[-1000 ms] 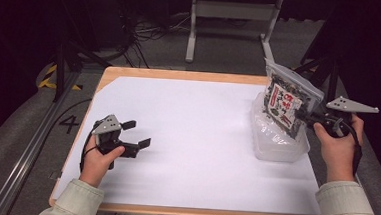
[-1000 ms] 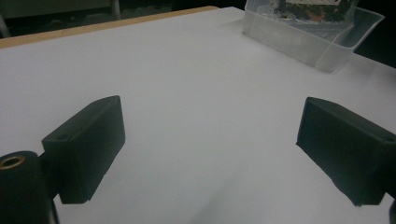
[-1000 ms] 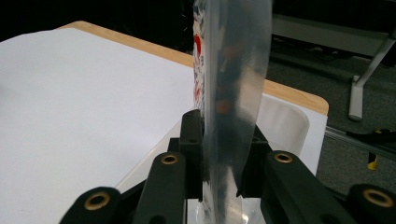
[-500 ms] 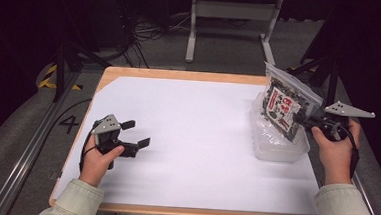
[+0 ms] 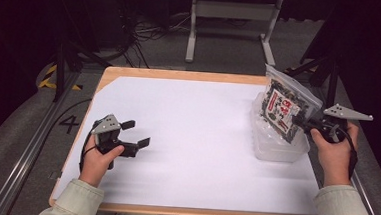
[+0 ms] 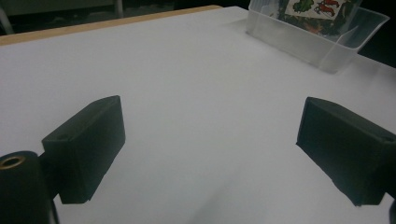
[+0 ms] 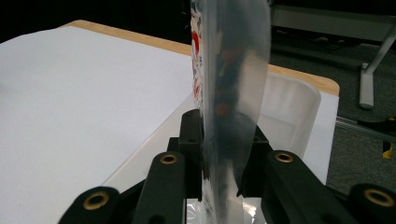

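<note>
A printed snack bag (image 5: 284, 107) in clear wrap stands nearly upright over a clear plastic tub (image 5: 276, 143) at the table's right side. My right gripper (image 5: 310, 126) is shut on the bag's near edge; in the right gripper view the bag (image 7: 229, 93) rises edge-on between the closed jaws, with the tub (image 7: 289, 116) behind it. My left gripper (image 5: 136, 134) rests low over the white table top (image 5: 192, 132) at the front left, jaws wide apart and nothing between them. In the left gripper view the tub (image 6: 322, 44) with the bag (image 6: 322, 11) sits far off at upper right.
The wooden table edge (image 5: 180, 75) frames the white sheet. A metal stand (image 5: 231, 20) and cables lie on the dark floor behind the table. A rail (image 5: 30, 148) runs along the floor at the left.
The right gripper has tipped the bag more upright and shifted it slightly right above the tub. The left gripper has stayed where it was.
</note>
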Tool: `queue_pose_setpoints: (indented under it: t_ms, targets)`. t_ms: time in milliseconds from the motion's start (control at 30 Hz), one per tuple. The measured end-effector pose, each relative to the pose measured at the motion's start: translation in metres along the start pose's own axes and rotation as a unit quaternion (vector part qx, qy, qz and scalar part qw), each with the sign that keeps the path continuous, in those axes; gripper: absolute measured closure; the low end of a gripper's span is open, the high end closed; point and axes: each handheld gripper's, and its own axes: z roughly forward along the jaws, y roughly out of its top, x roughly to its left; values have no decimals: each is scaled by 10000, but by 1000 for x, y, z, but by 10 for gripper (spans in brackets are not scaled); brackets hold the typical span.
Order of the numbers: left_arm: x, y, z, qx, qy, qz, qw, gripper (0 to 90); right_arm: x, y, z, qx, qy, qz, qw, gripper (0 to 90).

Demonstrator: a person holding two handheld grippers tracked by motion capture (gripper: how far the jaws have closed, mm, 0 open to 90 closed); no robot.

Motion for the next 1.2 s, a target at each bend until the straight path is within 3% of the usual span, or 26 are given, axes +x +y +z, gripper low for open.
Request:
queue_pose_setpoints:
  t_ms: [533,900,1200]
  targets:
    - [0,0,0,3,-13,-10,10000,86,-4,-17,-3,-268,-23,109,9996,760]
    - [1,0,0,5,1,-18,10000,86,-5,-15,-3,-219,-65,132,9997,746]
    - [0,0,0,1,3,-16,10000,86,-2,-13,-6,-455,-255,95,9986,455]
